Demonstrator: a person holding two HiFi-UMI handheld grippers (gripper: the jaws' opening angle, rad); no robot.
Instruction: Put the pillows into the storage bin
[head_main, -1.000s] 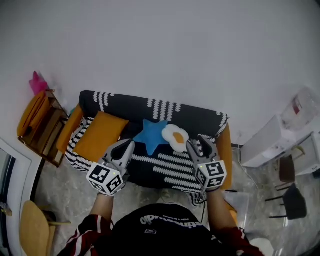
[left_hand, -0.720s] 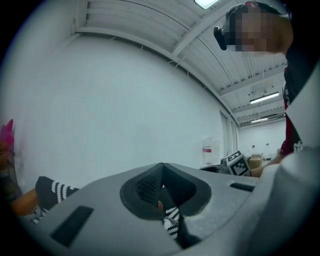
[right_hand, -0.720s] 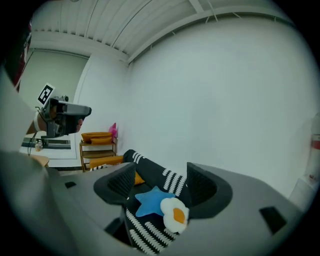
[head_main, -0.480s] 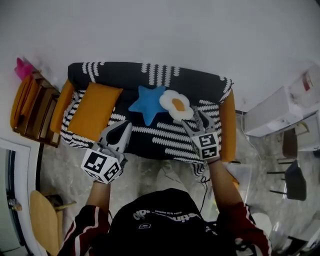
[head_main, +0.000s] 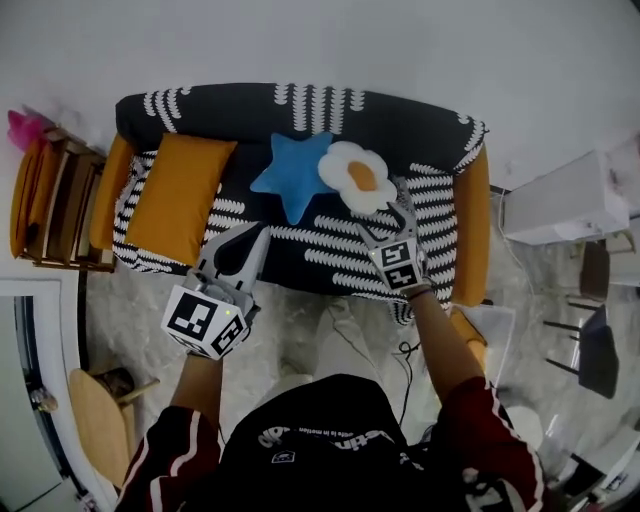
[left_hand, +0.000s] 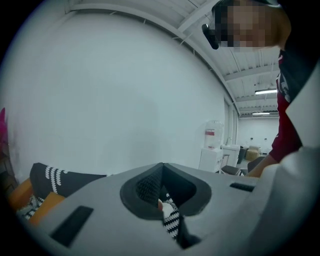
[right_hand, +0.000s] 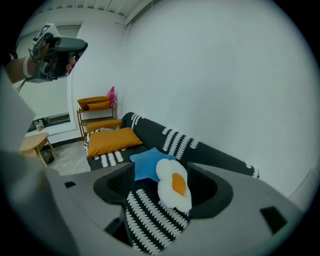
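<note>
Down and forward since a second ago, both tools: right gripper (head_main: 385, 213) now at the near edge of a white, flower-edged plush pillow shaped like a fried egg with an orange yolk (head_main: 357, 178), left gripper (head_main: 258, 238) low over the front of the sofa (head_main: 310, 265) in its black cover with rows of white leaf marks. Right jaws just opened and standing wide, the egg pillow framed in the gap ahead, neither pad pressing it. Left jaws drawn together at the tips, gripping nothing, only sofa cover visible past them. Egg pillow flat on the seat, touching one arm of a blue star-shaped plush pillow (head_main: 293, 175) on its left; soft, thin and floppy by the look of it. Well apart at the far left, a rectangular mustard-orange cushion (head_main: 178, 195) by the armrest. No storage bin in any view. Likely trouble from here: pinching only the scalloped rim, with the plush folding and slipping free on the lift; catching loose sofa cover along with the pillow and dragging it; snagging the star pillow too, given that contact. Safer to close deep over the egg's middle.
</note>
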